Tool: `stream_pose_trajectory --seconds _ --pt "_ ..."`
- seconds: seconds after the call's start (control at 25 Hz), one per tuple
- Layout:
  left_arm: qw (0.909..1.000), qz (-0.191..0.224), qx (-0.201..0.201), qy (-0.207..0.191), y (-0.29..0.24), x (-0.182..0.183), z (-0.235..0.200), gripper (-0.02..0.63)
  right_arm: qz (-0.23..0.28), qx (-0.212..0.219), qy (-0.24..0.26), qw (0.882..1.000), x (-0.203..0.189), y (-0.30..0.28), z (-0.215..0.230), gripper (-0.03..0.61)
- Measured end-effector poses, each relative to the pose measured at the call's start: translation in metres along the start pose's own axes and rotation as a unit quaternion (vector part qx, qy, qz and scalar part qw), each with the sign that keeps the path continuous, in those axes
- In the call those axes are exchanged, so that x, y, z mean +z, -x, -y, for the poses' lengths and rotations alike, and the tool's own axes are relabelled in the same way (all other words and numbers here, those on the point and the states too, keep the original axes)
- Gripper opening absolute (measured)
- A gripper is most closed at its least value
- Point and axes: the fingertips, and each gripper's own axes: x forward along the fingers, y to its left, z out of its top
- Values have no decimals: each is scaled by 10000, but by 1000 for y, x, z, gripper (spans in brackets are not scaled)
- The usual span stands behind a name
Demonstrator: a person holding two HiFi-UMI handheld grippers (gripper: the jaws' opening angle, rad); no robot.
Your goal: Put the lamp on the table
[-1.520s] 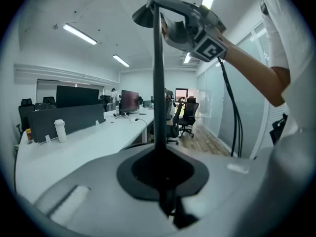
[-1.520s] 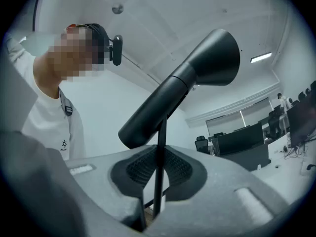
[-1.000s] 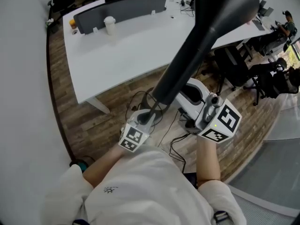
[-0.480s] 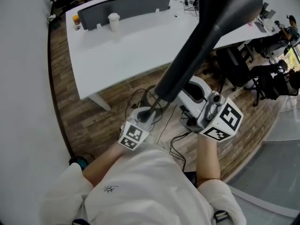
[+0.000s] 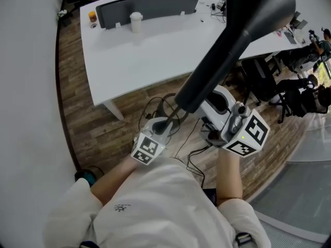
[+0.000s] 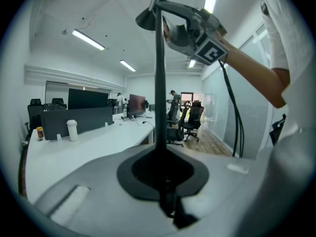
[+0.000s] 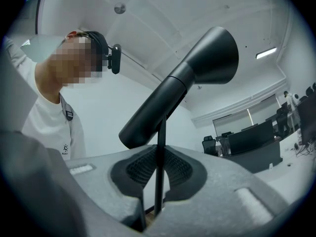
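The black lamp (image 5: pixel 227 45) is off the ground, carried in both grippers, and its long cone head fills the middle of the head view. My left gripper (image 5: pixel 161 127) is shut on the lamp's thin pole (image 6: pixel 159 83), low down. My right gripper (image 5: pixel 214 107) is shut on the same pole (image 7: pixel 159 147) higher up, just under the lamp head (image 7: pixel 182 83). The white table (image 5: pixel 155 50) lies ahead beyond both grippers. The lamp head hides the pole in the head view.
On the table stand a grey divider panel (image 5: pixel 147 9), a paper cup (image 5: pixel 136 22) and a small orange thing (image 5: pixel 92 16). Cables (image 5: pixel 183 143) lie on the wooden floor below the grippers. Office chairs (image 5: pixel 269 81) crowd the right. A white wall (image 5: pixel 26 112) runs along the left.
The table has slid a little to the right in the head view. Both grippers keep the same hold on the lamp.
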Motion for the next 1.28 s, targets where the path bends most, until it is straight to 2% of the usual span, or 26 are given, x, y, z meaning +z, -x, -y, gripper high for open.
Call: stream_pose_trajectory --seconds 0.6,1.28 --pt "10000 67 60 14 20 -7 -26 6 22 104 13 9999 -6 -31 -9 35" --pt "9998 42 167 -45 0 0 -59 6 81 223 4 9997 -6 -48 24 35"
